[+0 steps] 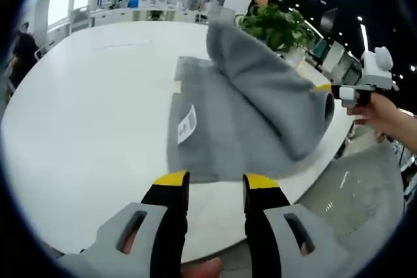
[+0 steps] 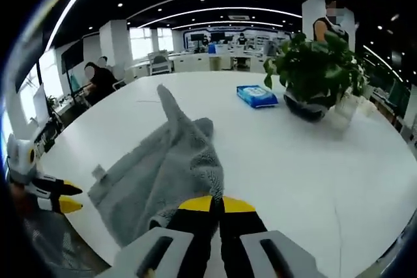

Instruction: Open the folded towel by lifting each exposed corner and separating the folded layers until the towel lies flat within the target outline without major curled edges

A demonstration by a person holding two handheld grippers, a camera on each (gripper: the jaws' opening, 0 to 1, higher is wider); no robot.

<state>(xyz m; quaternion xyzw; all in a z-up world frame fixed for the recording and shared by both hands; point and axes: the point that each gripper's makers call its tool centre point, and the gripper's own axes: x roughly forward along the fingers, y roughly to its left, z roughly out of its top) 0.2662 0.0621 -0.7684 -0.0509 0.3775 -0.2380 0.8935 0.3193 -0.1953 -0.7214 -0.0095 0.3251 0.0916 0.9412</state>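
A grey towel (image 1: 221, 128) lies on the round white table (image 1: 91, 115), with a white label (image 1: 187, 124) on its lower layer. Its top layer is pulled up into a raised fold that runs to the right. There my right gripper (image 1: 329, 91), held by a hand, is shut on the towel's corner. In the right gripper view the towel (image 2: 163, 174) hangs from my shut right gripper (image 2: 213, 201). My left gripper (image 1: 215, 183) stands open just short of the towel's near edge, holding nothing. It also appears open at the table's edge (image 2: 71, 197).
A potted plant (image 2: 316, 69) and a blue packet (image 2: 257, 96) stand on the far side of the table. Small tape marks (image 1: 176, 86) sit by the towel's far left corner. A seated person (image 2: 101, 79) is beyond the table, and desks fill the background.
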